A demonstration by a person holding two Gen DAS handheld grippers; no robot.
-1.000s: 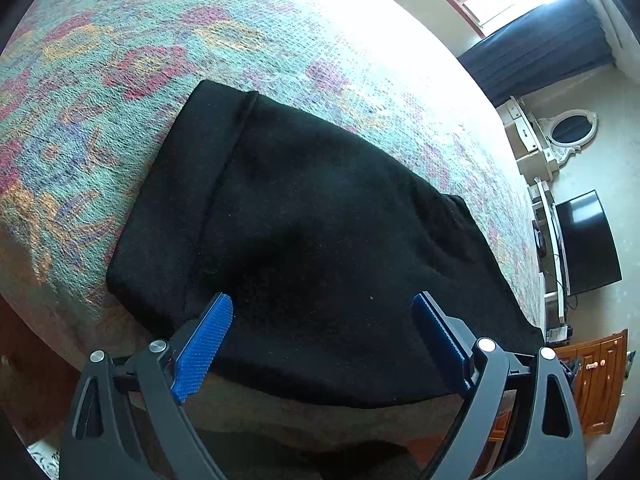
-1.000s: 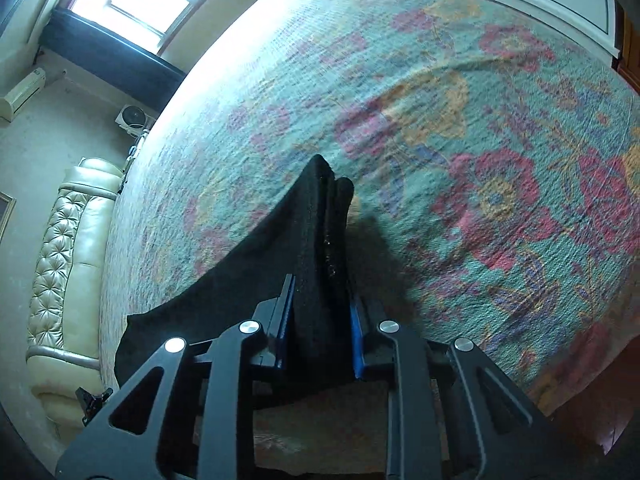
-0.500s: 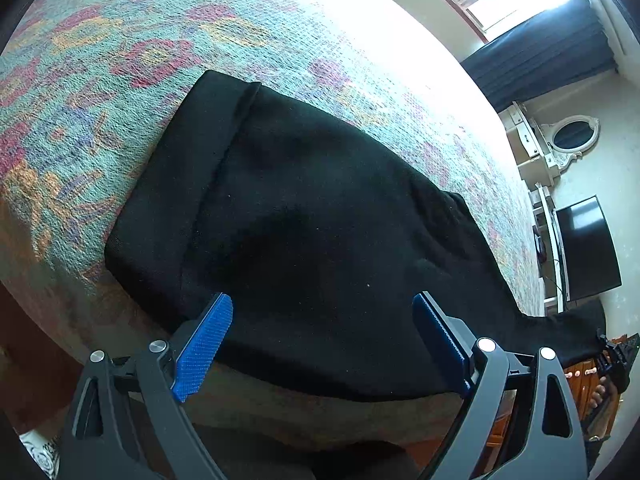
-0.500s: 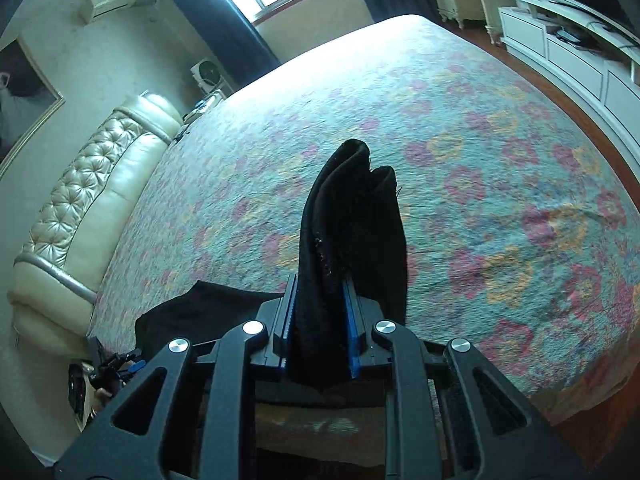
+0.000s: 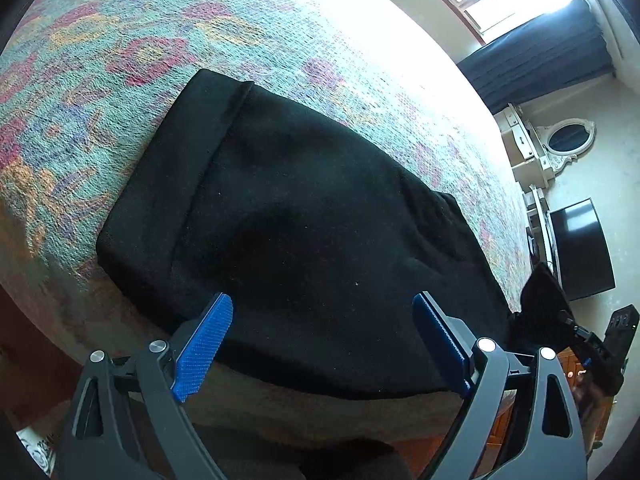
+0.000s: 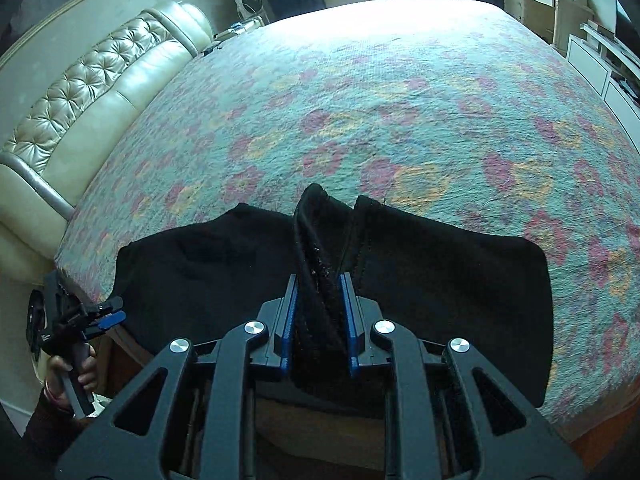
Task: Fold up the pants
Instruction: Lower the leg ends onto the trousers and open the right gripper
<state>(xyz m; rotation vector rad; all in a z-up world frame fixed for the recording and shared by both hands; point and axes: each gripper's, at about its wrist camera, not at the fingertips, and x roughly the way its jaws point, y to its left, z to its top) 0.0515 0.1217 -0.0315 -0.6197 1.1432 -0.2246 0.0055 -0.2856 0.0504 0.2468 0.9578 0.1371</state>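
Observation:
Black pants (image 5: 304, 216) lie on the flowered bedspread (image 5: 120, 52), with the waistband at the upper left of the left wrist view. My left gripper (image 5: 320, 340) hovers open over their near edge and holds nothing. My right gripper (image 6: 318, 300) is shut on the bunched leg ends (image 6: 320, 240) and holds them up above the rest of the pants (image 6: 440, 280). In the left wrist view the right gripper (image 5: 568, 328) shows at the far right with black cloth rising from it. At the left of the right wrist view is the left gripper (image 6: 100, 316), held by a hand (image 6: 76, 372).
A cream tufted headboard (image 6: 100, 80) runs along the bed's left side. A television (image 5: 580, 248) and a white dresser with an oval mirror (image 5: 560, 140) stand beyond the bed. The bed's near edge (image 5: 320, 404) drops off just below the pants.
My right gripper has swung sideways and rolled with the leg ends in it, and now sits over the body of the pants. The left gripper stays where it was.

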